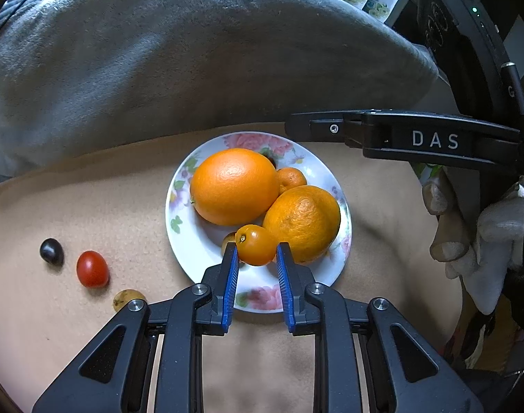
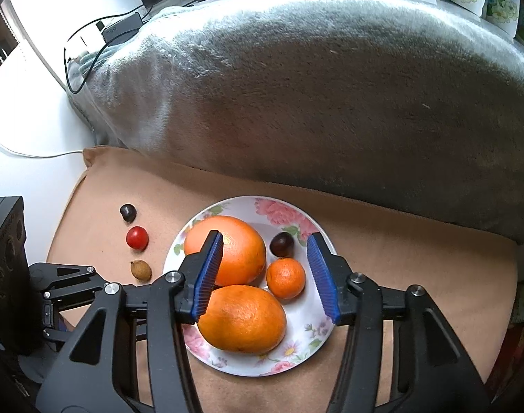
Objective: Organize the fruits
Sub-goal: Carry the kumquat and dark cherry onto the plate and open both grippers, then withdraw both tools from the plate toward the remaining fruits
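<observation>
A floral plate (image 1: 189, 241) on a tan cloth holds two big oranges (image 1: 234, 186) (image 1: 301, 222) and a small mandarin (image 1: 292, 179). At the plate's near side my left gripper (image 1: 257, 246) is shut on a small orange fruit (image 1: 256, 244), its blue pads pressing both sides. A brownish fruit (image 1: 228, 240) peeks out behind the left finger. In the right wrist view my right gripper (image 2: 264, 236) hangs open over the plate (image 2: 310, 337), with the mandarin (image 2: 285, 278) and a dark grape (image 2: 281, 243) below the gap and nothing gripped.
Left of the plate on the cloth lie a dark grape (image 1: 51, 251), a red cherry tomato (image 1: 92, 268) and a brown longan (image 1: 127, 299). A grey blanket (image 1: 193, 51) rises behind the plate. A gloved hand (image 1: 468, 241) holds the right gripper's body (image 1: 399, 134).
</observation>
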`<state>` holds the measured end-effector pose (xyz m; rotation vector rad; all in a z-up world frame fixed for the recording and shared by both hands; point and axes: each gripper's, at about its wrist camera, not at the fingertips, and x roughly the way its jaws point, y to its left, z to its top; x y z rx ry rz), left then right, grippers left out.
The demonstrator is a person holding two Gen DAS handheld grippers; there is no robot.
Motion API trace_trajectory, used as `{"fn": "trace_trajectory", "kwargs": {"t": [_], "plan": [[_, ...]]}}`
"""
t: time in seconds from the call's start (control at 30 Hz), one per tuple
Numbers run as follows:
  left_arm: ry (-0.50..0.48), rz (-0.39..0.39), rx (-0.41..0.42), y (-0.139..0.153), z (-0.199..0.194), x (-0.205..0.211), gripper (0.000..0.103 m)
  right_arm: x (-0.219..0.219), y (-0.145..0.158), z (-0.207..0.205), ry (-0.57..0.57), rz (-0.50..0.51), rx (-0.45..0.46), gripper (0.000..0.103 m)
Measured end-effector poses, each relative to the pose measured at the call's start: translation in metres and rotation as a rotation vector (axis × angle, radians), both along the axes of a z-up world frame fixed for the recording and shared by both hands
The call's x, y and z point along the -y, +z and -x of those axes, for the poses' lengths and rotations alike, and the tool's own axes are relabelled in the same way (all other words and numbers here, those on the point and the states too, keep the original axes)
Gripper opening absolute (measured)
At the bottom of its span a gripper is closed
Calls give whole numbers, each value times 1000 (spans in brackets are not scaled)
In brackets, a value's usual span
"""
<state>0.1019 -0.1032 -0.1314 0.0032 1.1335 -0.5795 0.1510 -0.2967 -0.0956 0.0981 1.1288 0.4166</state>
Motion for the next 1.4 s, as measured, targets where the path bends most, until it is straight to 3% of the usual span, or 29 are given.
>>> {"fn": "trace_trajectory", "kwargs": {"t": [0.07,0.13,0.27,0.4,0.53,1.4], "plan": [[-3,0,1,1,0,1,26,0,1,0,-2,0,2,56],[-4,-2,11,1,1,2,36,0,3,0,-7,3,6,66],[-1,-5,27,5,0,1,58,-1,5,0,-9,15,8,74],[7,-15,37,7,0,0,63,-2,7,1,-10,21,7,78],[7,-23,47,9,1,-2,63,-2,9,2,-13,20,11,84],[72,-21,74,22,12,-43,63,-38,32,14,9,-3,40,85]]}}
